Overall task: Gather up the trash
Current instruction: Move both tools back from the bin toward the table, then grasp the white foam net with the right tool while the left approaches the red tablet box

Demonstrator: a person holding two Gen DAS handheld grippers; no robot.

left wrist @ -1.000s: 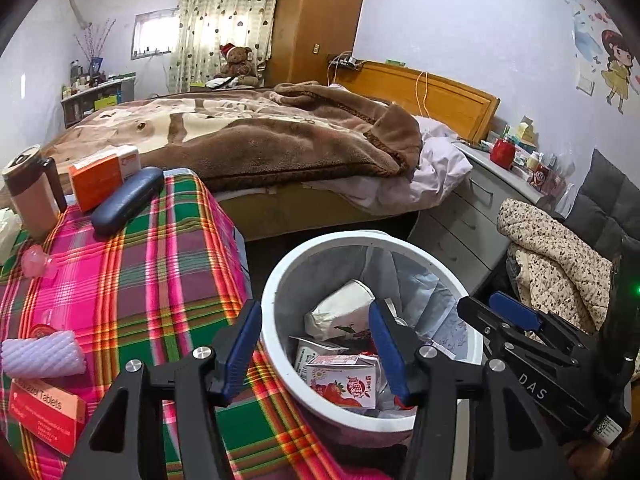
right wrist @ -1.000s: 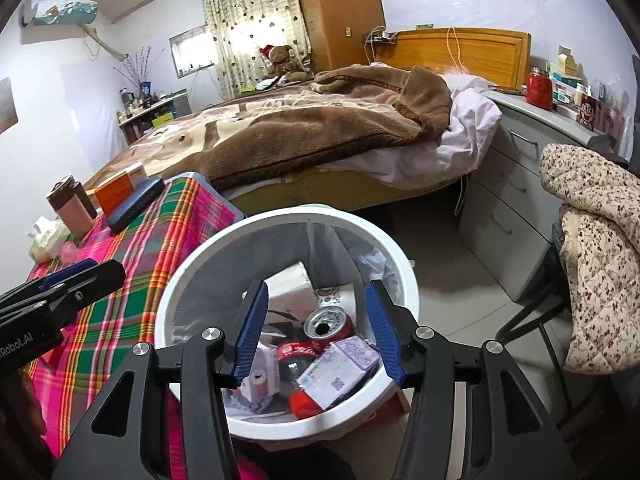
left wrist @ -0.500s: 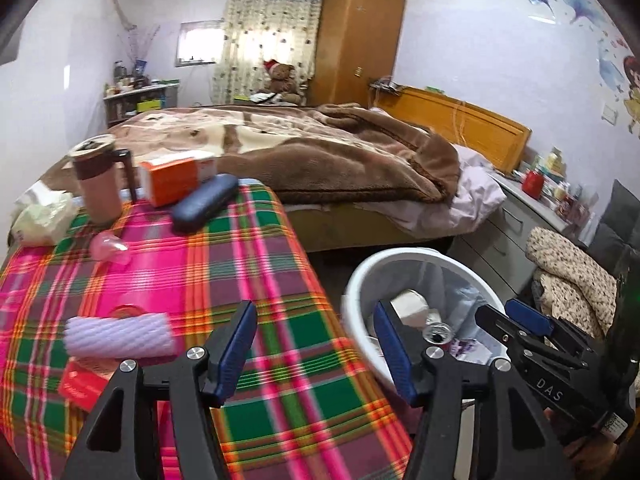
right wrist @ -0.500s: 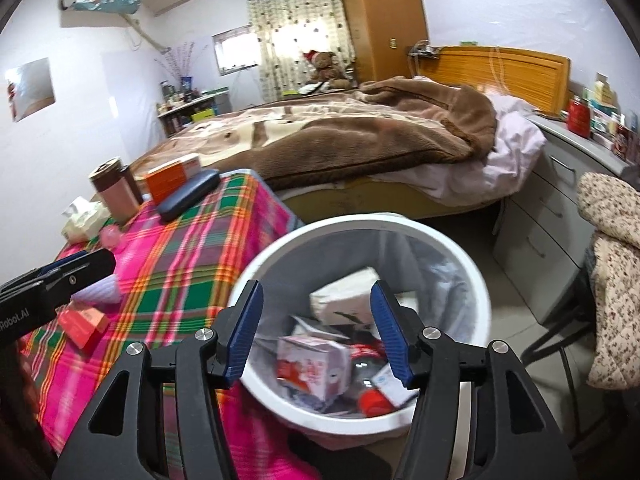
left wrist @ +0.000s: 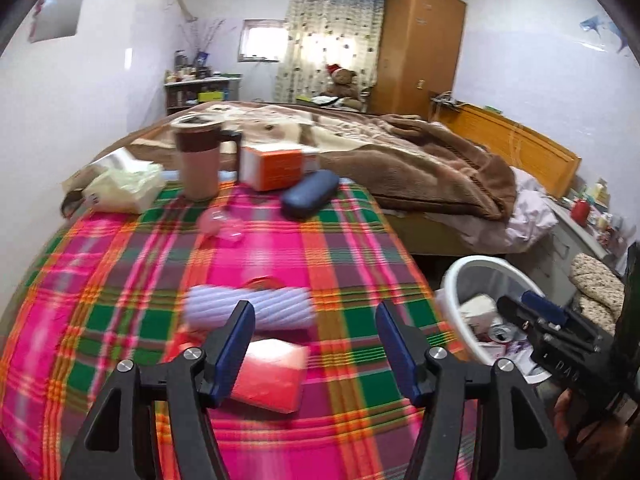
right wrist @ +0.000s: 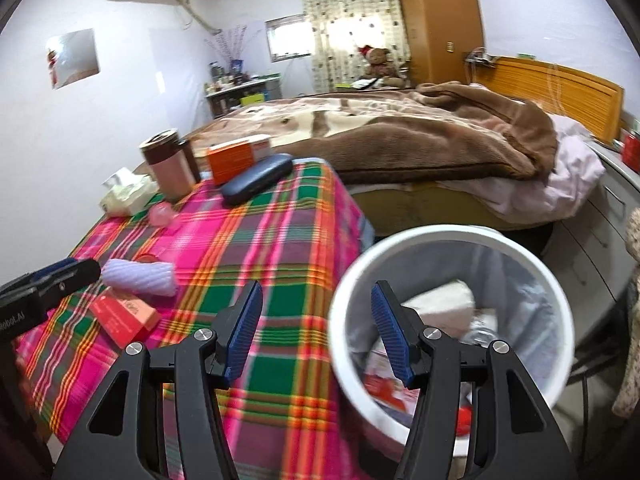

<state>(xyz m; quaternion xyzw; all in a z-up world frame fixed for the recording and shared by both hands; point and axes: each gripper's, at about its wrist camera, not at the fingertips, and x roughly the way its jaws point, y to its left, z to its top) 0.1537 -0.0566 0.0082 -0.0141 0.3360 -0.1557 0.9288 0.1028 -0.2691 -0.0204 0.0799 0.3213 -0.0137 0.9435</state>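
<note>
A white trash bin [right wrist: 448, 240] with a grey liner stands on the floor beside the plaid-covered table [left wrist: 340, 240]; it holds cartons, paper and a can [left wrist: 500, 334]. My left gripper [left wrist: 316, 344] is open and empty, above the table just short of a red box [left wrist: 272, 374] and a ribbed lilac roll [left wrist: 250, 306]. My right gripper [right wrist: 316, 328] is open and empty, over the table edge and the bin's left rim. The red box [right wrist: 124, 318] and the roll [right wrist: 140, 276] also show in the right wrist view.
At the table's far end stand a brown-lidded cup [left wrist: 198, 160], an orange box [left wrist: 278, 166], a dark blue glasses case [left wrist: 310, 194], a tissue pack [left wrist: 124, 188] and a pink clear object [left wrist: 222, 224]. A bed [left wrist: 400, 160] lies beyond. Drawers [right wrist: 600, 232] are right of the bin.
Both grippers have swung left, away from above the bin and toward the table. The left one now faces the roll and red box. Both stay open and empty.
</note>
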